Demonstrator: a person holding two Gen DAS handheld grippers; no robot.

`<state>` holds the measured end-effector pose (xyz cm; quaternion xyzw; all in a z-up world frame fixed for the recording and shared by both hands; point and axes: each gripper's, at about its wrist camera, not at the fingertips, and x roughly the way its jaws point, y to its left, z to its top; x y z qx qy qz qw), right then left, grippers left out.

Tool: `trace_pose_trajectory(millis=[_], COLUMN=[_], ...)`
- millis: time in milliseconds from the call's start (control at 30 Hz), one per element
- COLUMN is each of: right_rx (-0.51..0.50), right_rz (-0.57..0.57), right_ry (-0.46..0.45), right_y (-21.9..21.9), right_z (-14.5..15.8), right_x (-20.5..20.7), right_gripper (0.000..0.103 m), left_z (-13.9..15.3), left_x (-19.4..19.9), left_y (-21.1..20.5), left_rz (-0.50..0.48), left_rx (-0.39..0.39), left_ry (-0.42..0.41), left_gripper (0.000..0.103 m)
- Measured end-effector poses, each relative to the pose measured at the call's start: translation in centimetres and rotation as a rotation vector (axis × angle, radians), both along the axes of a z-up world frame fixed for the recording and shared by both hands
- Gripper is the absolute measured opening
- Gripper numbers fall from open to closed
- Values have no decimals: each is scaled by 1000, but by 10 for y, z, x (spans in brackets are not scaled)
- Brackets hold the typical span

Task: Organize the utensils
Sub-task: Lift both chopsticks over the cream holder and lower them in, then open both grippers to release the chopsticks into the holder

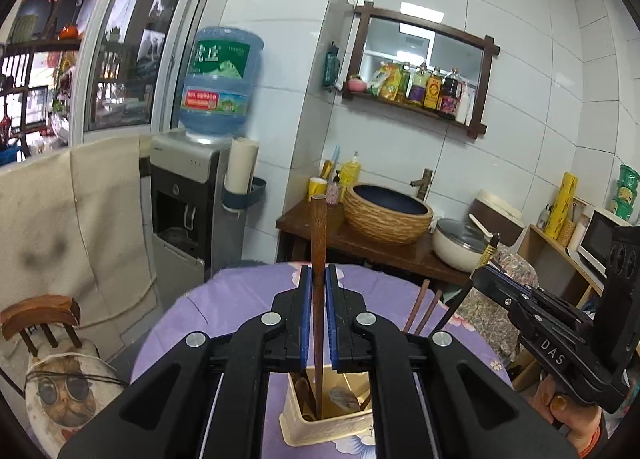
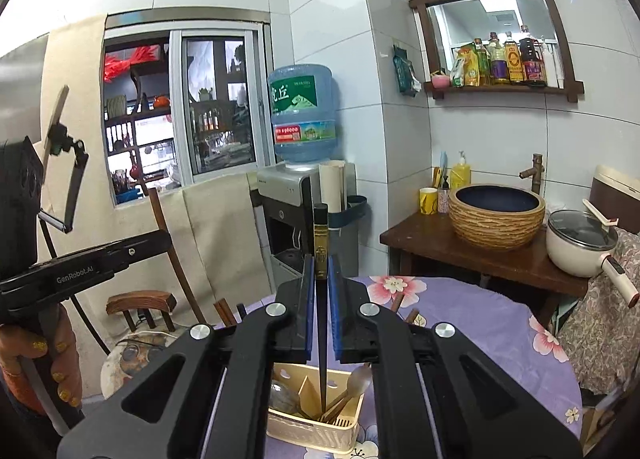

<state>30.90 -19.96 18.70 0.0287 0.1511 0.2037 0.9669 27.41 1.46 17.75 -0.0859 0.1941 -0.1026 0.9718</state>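
Observation:
A cream utensil holder stands on the purple flowered table; it also shows in the right wrist view. My left gripper is shut on a brown wooden chopstick, held upright with its lower end inside the holder. My right gripper is shut on a black chopstick with a gold band, its tip down in the holder among spoons. The right gripper also shows in the left wrist view, to the right.
More brown chopsticks stick up behind the left gripper. A water dispenser, a wooden chair, a wooden stand with a woven basin and a white pot lie beyond the table.

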Motion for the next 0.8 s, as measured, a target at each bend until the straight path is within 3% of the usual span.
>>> trace_pose_trajectory(millis=[400,800], right_rx=[-35,7], right_rz=[-22,-41], right_ry=[89,79], right_y=[9,-3], right_z=[-66,-83], right_x=[19,18], right_gripper=[8,8], left_z=[-77,-101], left_x=[24,28], left_y=[-11,-15], left_rz=[-14,0], left_rx=[-5,16], left_ry=[152,179], left_gripper=[7,6])
